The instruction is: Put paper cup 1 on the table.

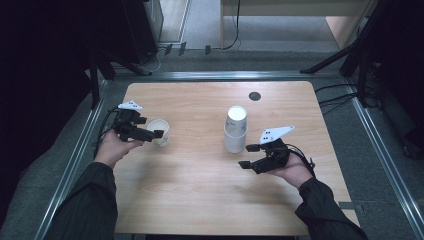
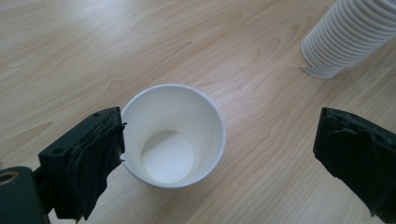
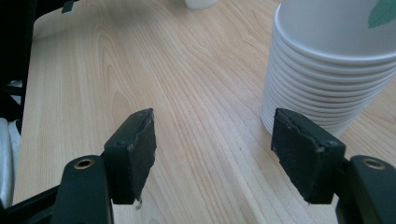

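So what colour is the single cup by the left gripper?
White, inside and out; the single cup shows best in the left gripper view.

The tabletop [image 1: 200, 190] shows pale wood grain, smooth with a soft sheen under the light. The single paper cup [image 2: 173, 135] on the left looks matt white, thin-walled, with a rolled rim. The stack of paper cups [image 3: 327, 79] to the right has the same matt white paper, its rims ribbing the side. The left gripper [image 2: 219, 154] and right gripper [image 3: 224, 154] are matt black plastic, with rough, frayed-edged pads [image 3: 140, 149].
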Motion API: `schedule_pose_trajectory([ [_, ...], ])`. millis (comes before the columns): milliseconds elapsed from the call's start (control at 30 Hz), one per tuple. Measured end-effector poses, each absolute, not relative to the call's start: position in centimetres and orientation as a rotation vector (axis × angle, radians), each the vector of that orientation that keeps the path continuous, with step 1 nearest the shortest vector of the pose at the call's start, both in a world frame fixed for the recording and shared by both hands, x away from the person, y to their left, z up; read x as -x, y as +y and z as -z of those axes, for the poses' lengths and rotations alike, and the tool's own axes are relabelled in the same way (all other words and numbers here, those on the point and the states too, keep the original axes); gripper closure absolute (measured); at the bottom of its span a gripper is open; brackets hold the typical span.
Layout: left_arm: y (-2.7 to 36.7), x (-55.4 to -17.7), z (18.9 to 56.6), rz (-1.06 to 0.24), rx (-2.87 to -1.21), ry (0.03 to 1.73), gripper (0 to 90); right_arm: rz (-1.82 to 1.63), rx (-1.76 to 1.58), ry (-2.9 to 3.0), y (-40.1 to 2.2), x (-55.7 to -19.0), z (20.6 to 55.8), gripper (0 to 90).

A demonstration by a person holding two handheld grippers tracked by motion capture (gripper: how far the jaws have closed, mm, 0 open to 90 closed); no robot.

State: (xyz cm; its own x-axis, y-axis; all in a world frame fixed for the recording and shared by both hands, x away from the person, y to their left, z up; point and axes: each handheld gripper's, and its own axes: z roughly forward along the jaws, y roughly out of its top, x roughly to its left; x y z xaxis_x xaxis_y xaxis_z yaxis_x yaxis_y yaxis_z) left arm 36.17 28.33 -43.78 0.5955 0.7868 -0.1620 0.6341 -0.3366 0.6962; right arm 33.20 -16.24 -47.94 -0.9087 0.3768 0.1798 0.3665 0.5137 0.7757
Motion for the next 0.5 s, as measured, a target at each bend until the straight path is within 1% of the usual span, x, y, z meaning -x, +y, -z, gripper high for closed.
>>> schedule_pose_trajectory([
  [200,27.4,-35.4,42.8,-0.253,-2.058,1.084,2.2,-1.381,-0.667,2.719,-16.4,-33.3,47.8,31.8],
  [267,26.9,-35.2,42.6,-0.25,-2.062,1.063,2.2,-1.376,-0.67,2.715,-16.5,-33.3,47.7,31.8],
  [333,26.5,-35.0,42.6,-0.254,-2.074,1.044,2.2,-1.384,-0.672,2.719,-16.6,-33.3,47.7,34.2],
  [500,25.6,-34.7,42.6,-0.237,-2.09,1.018,2.2,-1.381,-0.655,2.722,-16.8,-33.3,47.5,34.2],
])
